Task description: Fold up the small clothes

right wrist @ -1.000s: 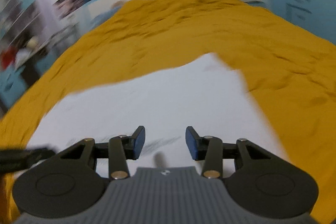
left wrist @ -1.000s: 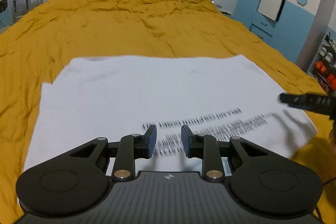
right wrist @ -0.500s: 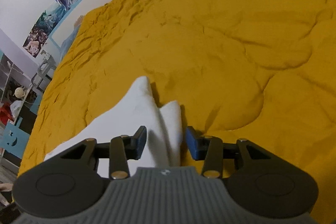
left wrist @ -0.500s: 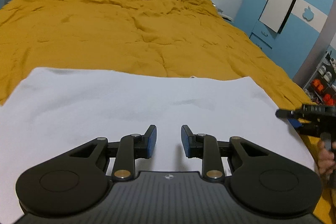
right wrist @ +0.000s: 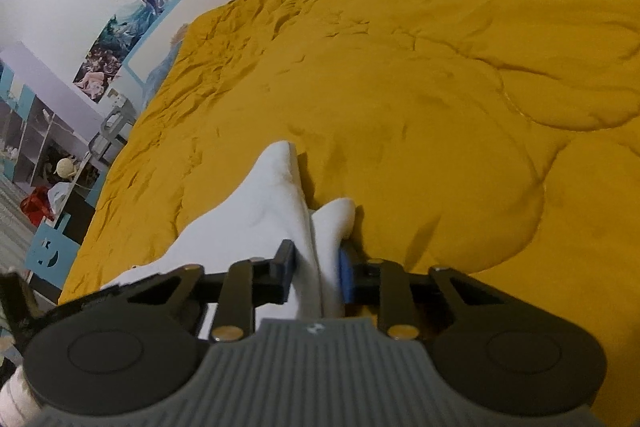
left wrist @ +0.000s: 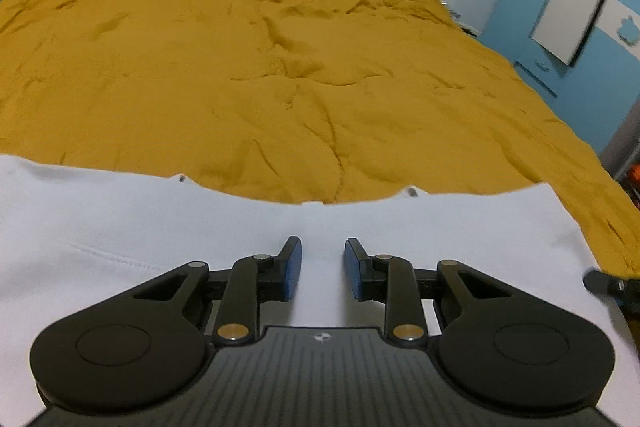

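Covering the bed, the mustard quilt point(left wrist: 280, 67) carries the white garment point(left wrist: 160, 227), shown spread flat only in the left view. Right view alone shows the right gripper point(right wrist: 316, 269), jaws closing on a bunched fold. Left gripper point(left wrist: 322, 263) jaws stand apart above the cloth, empty.

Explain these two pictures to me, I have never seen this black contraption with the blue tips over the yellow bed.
There is no robot. A person holds a handheld two-finger gripper in each hand, and a wide-angle camera on each looks forward along its fingers.

The left wrist view shows the left gripper over a white garment spread on a yellow quilt. Its blue-padded fingers stand apart with nothing pinched between them.

The right wrist view shows the right gripper at a bunched corner of the same white garment. Its jaws are closing, and the cloth sits squeezed between the pads.

The job is folding small clothes; the right side looks gripped, the left not yet.
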`<state>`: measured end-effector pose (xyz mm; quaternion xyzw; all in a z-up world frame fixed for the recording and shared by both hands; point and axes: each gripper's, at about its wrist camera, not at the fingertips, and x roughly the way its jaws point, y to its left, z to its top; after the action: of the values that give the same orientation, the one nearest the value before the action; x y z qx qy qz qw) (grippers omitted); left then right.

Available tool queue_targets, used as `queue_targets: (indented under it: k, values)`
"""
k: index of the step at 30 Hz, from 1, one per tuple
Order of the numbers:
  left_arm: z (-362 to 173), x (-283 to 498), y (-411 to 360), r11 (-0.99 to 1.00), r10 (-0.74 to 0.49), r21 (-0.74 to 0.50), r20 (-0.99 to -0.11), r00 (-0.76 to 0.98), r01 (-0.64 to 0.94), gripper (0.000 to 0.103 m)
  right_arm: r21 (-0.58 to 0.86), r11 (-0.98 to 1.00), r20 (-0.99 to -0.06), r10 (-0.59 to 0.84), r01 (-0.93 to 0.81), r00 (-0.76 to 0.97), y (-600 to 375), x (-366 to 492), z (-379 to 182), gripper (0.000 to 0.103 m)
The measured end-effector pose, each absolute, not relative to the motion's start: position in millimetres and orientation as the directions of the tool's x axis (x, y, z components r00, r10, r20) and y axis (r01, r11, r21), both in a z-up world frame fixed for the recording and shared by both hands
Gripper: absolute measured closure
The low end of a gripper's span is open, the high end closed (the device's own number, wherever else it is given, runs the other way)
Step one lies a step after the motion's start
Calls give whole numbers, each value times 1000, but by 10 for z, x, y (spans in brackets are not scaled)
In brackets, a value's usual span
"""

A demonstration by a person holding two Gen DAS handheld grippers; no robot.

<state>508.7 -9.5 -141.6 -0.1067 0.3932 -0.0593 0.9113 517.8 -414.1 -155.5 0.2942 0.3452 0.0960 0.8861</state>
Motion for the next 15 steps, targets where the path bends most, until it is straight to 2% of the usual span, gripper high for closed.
queue_targets:
  k: [2,4,9,15]
  values:
    - [-1419,5102,-101,971,-187,-236,-702,687,23,71,578,816,-549,374,17,748,-4104,5182,-1564,95]
    - [-1396,5070,-93,972,-189,-235,-699,690,29,71,566,825,-547,366,10,753,-4074,5167,-1548,98]
    - [-1187,4884,40,965,-184,-261,-680,709,0,71,527,850,-542,326,11,774,-3977,5093,-1355,99]
    - [-814,4447,370,975,-129,-220,-651,748,-24,71,458,888,-510,293,-33,808,-3540,4920,-796,99]
